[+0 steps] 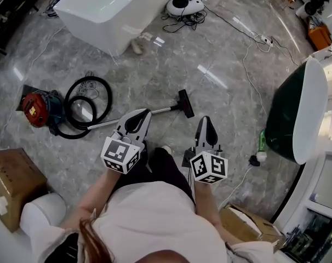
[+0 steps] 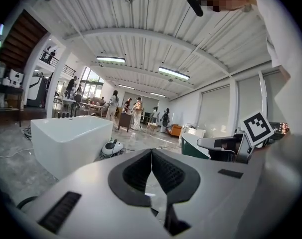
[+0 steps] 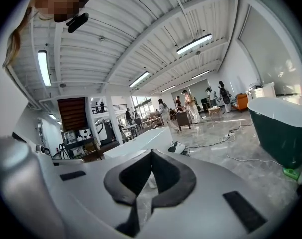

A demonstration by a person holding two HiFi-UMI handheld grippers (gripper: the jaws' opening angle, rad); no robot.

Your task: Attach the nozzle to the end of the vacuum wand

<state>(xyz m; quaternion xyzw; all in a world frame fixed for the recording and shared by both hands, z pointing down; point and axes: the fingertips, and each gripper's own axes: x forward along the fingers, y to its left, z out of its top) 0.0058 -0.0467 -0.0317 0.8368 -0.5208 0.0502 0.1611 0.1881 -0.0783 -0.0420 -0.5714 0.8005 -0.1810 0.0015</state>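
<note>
Grey marble floor [image 1: 221, 64] fills the head view. There the vacuum wand [image 1: 163, 110] lies with the black nozzle [image 1: 185, 103] at its far end and a coiled hose [image 1: 89, 100] and red canister [image 1: 37, 108] at its near end. Neither gripper view shows these. Instead they show the left gripper [image 2: 151, 151] and right gripper [image 3: 151, 152], jaws closed together on nothing, facing a white bathtub [image 2: 66, 138]. The left gripper covers the wand's middle, and the wand-nozzle joint is too small to judge.

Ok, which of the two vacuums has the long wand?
The red vacuum at the left: its black hose runs to the wand on the floor. The white vacuum by the white tub shows none.
</note>
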